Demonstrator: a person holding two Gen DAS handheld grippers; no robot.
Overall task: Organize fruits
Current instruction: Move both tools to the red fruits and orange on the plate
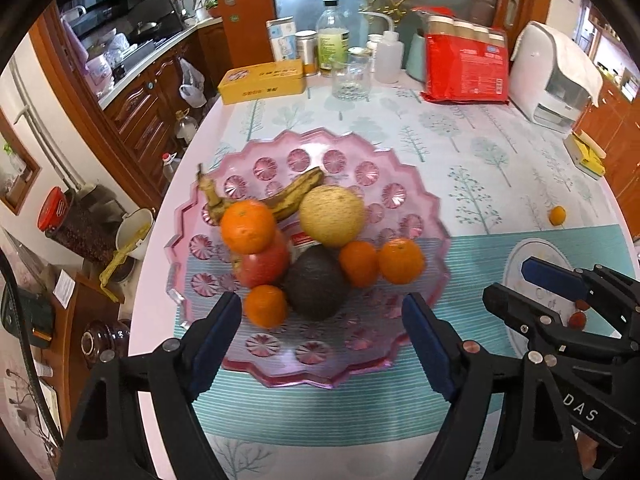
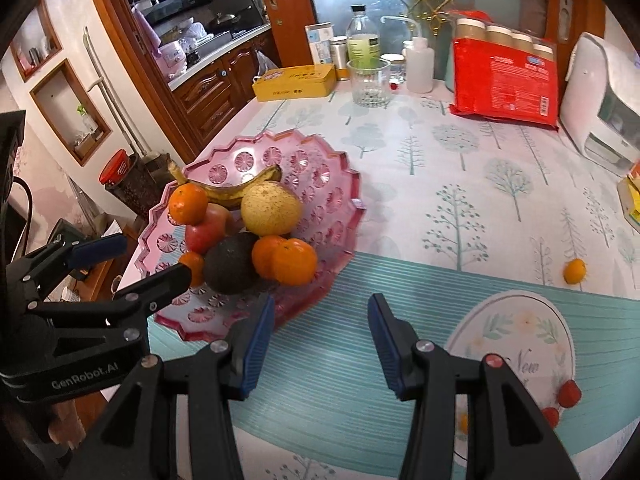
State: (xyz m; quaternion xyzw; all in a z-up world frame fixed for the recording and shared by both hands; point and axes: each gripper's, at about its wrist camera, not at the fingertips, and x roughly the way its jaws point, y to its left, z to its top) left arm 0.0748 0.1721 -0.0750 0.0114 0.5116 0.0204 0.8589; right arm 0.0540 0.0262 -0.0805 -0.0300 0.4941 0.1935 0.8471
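Nearest, the left gripper (image 1: 322, 342) hangs over the pink plate's (image 1: 360, 364) front rim, jaws spread wide and empty; the right gripper (image 2: 321, 344) likewise (over the striped mat). The plate holds oranges (image 1: 401, 260), avocado (image 1: 316, 288), apple (image 1: 264, 266), pear (image 1: 332, 216), banana (image 1: 292, 196). Farther right, a small orange (image 1: 557, 215) lies alone on the surface (image 1: 460, 128).

"GenRobot.AI" runs in pale letters along the left gripper (image 2: 132, 276) body. The right gripper (image 1: 536, 292) shows only "DAS". Right of the pink tray (image 2: 340, 216), the mat (image 2: 516, 344) carries a cursive "New"; the yellow tin's (image 2: 296, 82) print is unreadable.
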